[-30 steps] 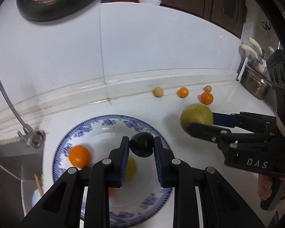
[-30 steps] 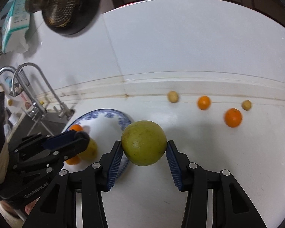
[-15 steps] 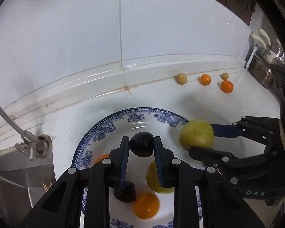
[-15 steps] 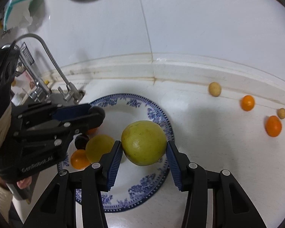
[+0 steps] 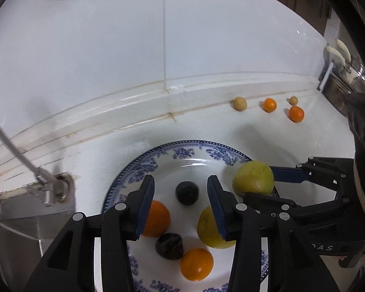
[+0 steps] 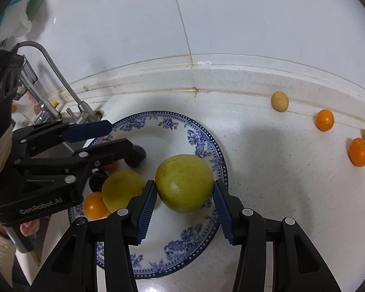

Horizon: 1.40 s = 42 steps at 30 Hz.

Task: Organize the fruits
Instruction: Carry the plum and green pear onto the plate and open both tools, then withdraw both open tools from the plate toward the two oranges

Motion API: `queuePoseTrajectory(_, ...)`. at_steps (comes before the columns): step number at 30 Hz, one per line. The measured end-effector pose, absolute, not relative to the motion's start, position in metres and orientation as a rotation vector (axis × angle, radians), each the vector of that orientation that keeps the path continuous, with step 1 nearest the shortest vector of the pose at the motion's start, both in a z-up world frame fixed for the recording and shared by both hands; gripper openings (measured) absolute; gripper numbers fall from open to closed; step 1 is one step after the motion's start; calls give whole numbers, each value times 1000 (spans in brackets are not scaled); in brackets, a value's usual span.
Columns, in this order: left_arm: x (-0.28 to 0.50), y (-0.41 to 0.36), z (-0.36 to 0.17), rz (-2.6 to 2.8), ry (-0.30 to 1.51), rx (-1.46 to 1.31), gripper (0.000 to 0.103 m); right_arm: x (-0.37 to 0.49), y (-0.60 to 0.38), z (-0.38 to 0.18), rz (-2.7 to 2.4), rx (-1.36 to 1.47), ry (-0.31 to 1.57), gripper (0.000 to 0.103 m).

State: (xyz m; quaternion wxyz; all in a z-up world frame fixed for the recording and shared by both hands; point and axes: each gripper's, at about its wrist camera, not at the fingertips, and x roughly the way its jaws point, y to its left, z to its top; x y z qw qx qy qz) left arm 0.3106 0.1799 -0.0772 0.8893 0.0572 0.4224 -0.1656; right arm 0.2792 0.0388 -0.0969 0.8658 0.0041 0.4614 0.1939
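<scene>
Six fruits sit on the plate (image 6: 208, 143), the green fruit (image 6: 184, 182) and dark plum (image 5: 187, 192) loose between each gripper's spread fingers, while four small fruits (image 6: 325, 120) wait on the worktop (image 6: 279, 170).

Both wrist cameras look steeply down along their fingers from close above the counter, the left from the sink side, sharing the blue-rimmed plate (image 5: 158, 154) (image 6: 208, 146).

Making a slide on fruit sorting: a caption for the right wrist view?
Right claw open around a green fruit on the blue-patterned plate.
</scene>
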Motion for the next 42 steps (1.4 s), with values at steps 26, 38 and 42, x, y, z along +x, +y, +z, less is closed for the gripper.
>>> queuePoseTrajectory(26,214,112,-5,-389,647,141,63,187,-52,-11,138,-2,676,69)
queuePoseTrajectory(38,229,39,6,-475,584,197,65,178,-128,11,-23,17,608,69)
queuePoseTrajectory(42,246,21,3,-520,573,200,65,190,-145,12,-51,17,607,69)
